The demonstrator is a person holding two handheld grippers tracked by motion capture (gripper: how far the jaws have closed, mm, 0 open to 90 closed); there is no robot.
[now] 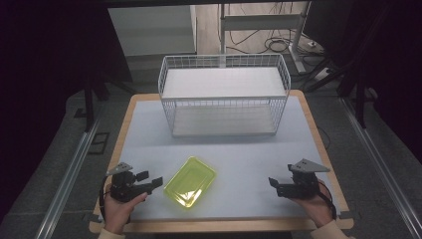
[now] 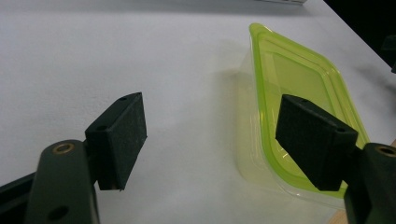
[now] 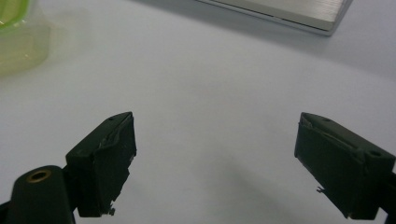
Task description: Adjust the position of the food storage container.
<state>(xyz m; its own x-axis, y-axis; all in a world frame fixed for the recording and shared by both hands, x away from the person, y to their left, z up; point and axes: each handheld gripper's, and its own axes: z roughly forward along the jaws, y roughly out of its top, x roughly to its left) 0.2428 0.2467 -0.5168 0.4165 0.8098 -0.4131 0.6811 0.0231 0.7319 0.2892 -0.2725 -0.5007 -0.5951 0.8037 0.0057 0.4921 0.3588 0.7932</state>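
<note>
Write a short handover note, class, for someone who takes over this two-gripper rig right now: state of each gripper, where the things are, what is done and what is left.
Left gripper: open, empty, low over the table, close beside the left end of the lidded yellow-green clear plastic container; not touching it.
Right gripper: open, empty, off to the right, fingers pointing toward the container.
Container: lies flat on the white table mat, near the front edge, lid on.
White wire basket rack: stands at the far side of the table, both shelves bare.
Done: nothing gripped yet.
Left: probably grip the container with the left gripper; the rack looks like a likely place for it.
</note>
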